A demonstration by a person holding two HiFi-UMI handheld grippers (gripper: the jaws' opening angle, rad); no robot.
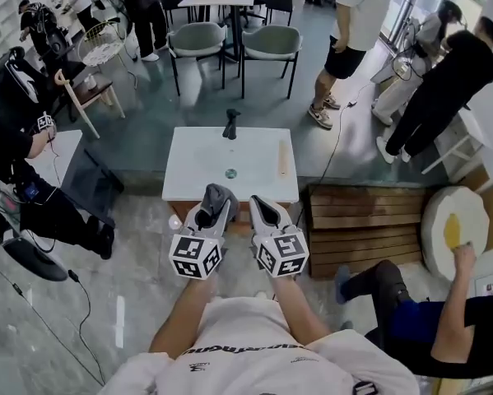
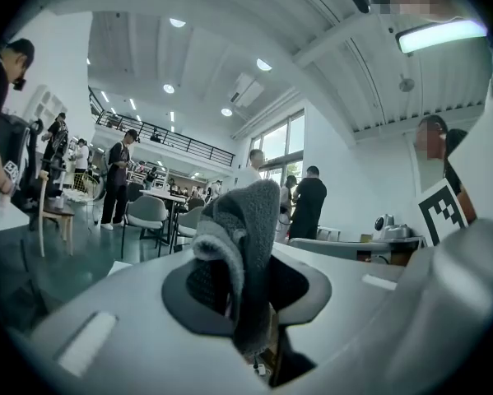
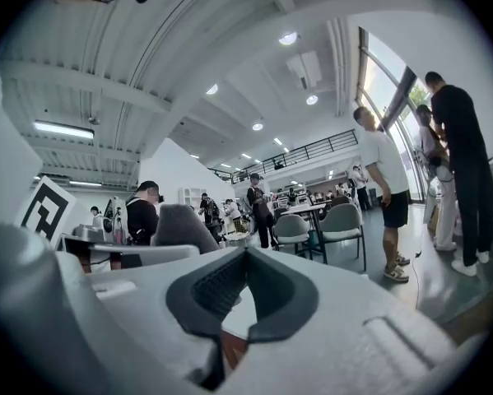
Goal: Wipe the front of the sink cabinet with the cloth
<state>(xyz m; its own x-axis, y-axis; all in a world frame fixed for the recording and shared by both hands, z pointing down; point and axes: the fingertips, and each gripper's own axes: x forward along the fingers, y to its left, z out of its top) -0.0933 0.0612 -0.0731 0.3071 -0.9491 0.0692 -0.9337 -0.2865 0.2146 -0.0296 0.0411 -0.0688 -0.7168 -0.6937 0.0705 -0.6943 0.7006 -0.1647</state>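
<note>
Both forearms reach forward from the body and the grippers sit side by side, near each other and pointing away from me. They are held roughly level: both gripper views look out across the room.

Left gripper [image 1: 216, 197]: jaws clamped on a grey fuzzy cloth [image 2: 244, 220]. The cloth bunches up above the tips and hangs down between the pads.
Right gripper [image 1: 262, 208]: pads meet at the tips with nothing between them.

Both tips hover over the near edge of the white square sink cabinet [image 1: 193, 159]. From the head view I see only its top; the front face is hidden below it, so I can't tell if the cloth touches it.

On the top: black faucet [image 1: 230, 124] at the far side, round drain [image 1: 230, 173] mid-top, pale wooden stick [image 1: 283, 158] along the right.

Room: grey polished floor, brown slatted wooden bench [image 1: 361, 220] just right of the cabinet, grey-green chairs [image 1: 197, 39] beyond, and several people standing or crouching around.
</note>
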